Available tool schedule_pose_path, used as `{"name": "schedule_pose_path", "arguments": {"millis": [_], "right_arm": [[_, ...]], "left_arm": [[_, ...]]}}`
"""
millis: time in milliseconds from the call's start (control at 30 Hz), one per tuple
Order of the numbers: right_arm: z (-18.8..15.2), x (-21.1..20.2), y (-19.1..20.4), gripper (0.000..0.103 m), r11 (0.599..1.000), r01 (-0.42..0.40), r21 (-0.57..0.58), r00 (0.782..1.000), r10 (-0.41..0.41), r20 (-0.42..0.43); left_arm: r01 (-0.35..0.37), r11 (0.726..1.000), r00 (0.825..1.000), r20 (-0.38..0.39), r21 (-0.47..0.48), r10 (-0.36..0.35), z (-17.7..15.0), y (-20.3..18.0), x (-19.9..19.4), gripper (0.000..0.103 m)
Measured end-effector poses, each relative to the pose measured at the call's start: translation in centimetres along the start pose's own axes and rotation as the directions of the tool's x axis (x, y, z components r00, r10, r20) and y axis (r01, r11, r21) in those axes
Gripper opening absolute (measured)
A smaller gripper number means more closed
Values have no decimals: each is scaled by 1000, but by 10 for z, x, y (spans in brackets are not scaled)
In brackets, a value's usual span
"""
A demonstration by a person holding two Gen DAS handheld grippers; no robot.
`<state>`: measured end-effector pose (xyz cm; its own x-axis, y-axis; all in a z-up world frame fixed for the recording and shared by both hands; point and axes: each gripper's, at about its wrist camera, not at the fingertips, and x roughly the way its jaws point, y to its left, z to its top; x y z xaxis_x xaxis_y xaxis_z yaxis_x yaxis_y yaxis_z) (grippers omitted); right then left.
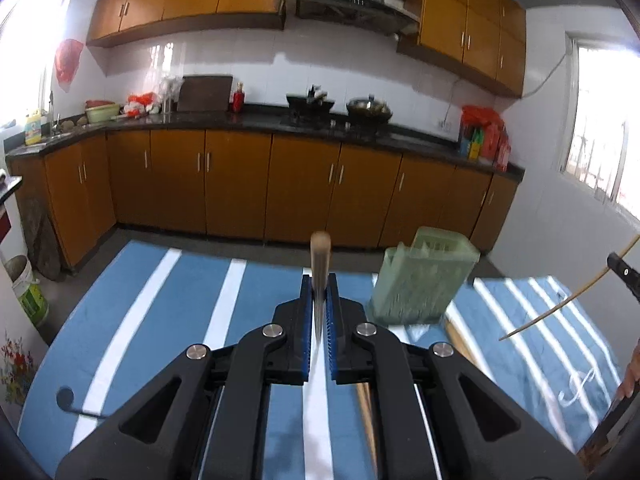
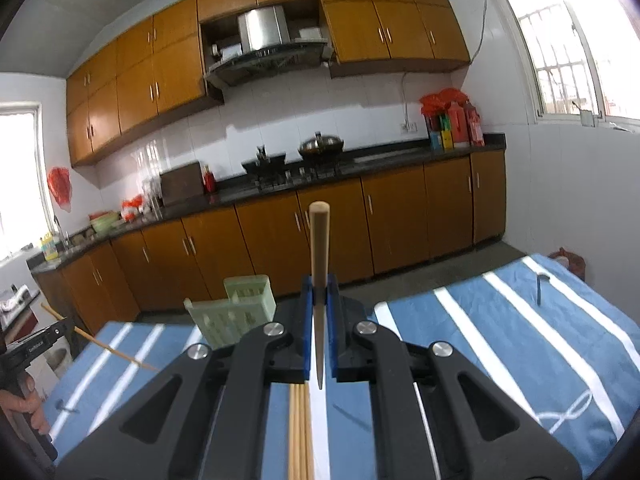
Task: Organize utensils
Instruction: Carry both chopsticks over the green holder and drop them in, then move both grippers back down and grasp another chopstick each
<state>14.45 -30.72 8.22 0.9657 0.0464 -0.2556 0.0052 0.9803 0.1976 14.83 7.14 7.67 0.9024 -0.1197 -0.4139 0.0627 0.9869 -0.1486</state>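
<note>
In the left wrist view my left gripper (image 1: 319, 286) is shut on a wooden chopstick (image 1: 320, 256) that stands up between the blue pads, blurred. A pale green slotted utensil holder (image 1: 424, 276) stands on the table just ahead and to the right. In the right wrist view my right gripper (image 2: 319, 286) is shut on another chopstick (image 2: 319, 248), thick end up. The green holder (image 2: 236, 312) is ahead and to its left. Several loose chopsticks (image 2: 298, 432) lie on the cloth beneath this gripper. Each view catches the other gripper's chopstick (image 1: 568, 300) (image 2: 108, 346) at its edge.
A blue cloth with white stripes (image 1: 168, 312) covers the table. Black hex keys lie on it (image 1: 76, 404) (image 2: 540, 288). A hand (image 2: 24, 404) holds the left gripper's grip. Beyond the table's far edge are orange kitchen cabinets (image 2: 400, 220) and a dark counter with woks.
</note>
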Motion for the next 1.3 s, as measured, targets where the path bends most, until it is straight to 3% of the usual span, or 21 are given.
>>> {"name": "schedule_pose_path", "arguments": {"millis": [267,433,600,933,1100,1233,1300], "right_arm": [[60,-1,30,8,996,-87,-25,988,90,127],[83,25,58,8,989,-134,-63,983,141,114],[81,72,77,8,985,-132,-108,990,136,30],[55,129,74,8,988,-134,-76,984,124,-125],[50,132,77,24,989,-126,-75,985,115,-131],[52,129,76,24,990,-126,-66,985,117,-126],[54,125,76,24,990,-125,-67,986,117,-115]], "left_arm": [[56,998,981,182,43,-63,79,-30,-26,7],[110,993,966,232,41,-117,104,-55,-18,7],[143,990,965,222,14,-143,101,-72,20,7],[172,984,983,60,34,-174,72,-86,75,7],[178,983,983,40,40,-179,68,-89,79,9],[166,986,984,53,29,-168,69,-86,76,36],[163,986,985,59,27,-164,69,-85,74,37]]}}
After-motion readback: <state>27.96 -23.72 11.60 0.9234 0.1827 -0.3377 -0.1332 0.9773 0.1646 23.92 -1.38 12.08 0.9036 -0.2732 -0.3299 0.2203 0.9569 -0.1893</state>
